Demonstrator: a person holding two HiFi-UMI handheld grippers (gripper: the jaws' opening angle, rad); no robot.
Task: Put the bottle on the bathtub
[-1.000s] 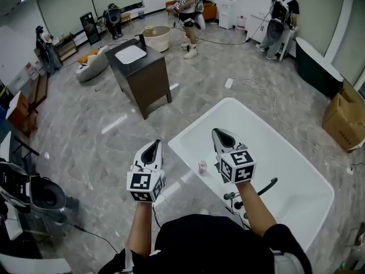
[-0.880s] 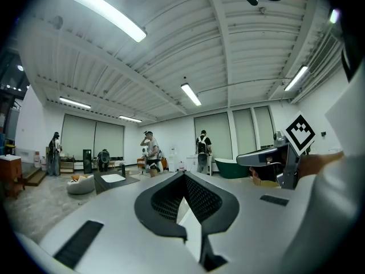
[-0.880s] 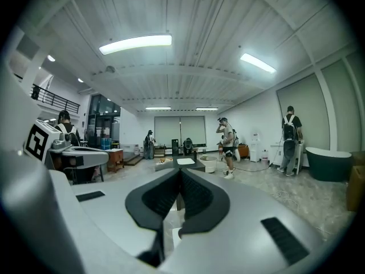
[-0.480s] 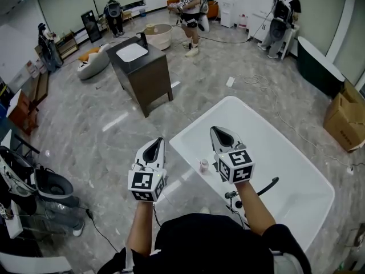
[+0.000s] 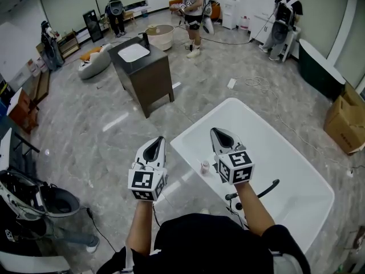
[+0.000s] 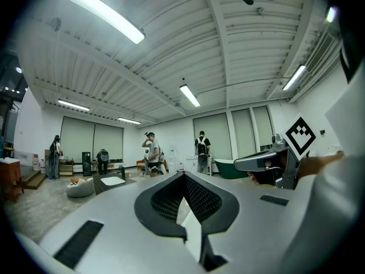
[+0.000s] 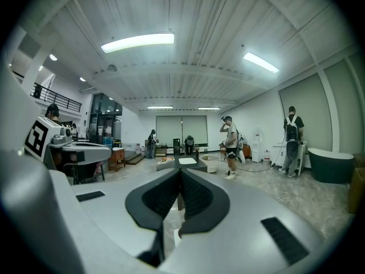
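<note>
Jaws of the left tool (image 6: 183, 174) are pressed together at their tips, and nothing is gripped between them. The same is seen on the right tool (image 7: 180, 170): its jaws are closed tip to tip and nothing is held.

In the head view both tools are held about level and side by side. The left tool (image 5: 154, 142) is held over the grey floor (image 5: 114, 147), and the right tool (image 5: 219, 132) over the near corner of the white bathtub (image 5: 185, 144).

The bottle (image 5: 204, 166), small and pale, is found standing on the bathtub's rim, lower than the two tools and between them. It is just to the left of the right tool's marker cube and is touched by neither pair of jaws.

A black faucet (image 5: 267, 187) is mounted on the rim behind the right tool, close to the person's forearm. Well ahead of the left tool a dark cabinet (image 5: 145, 79) with a white basin on top is placed, and several people are seen farther ahead.
</note>
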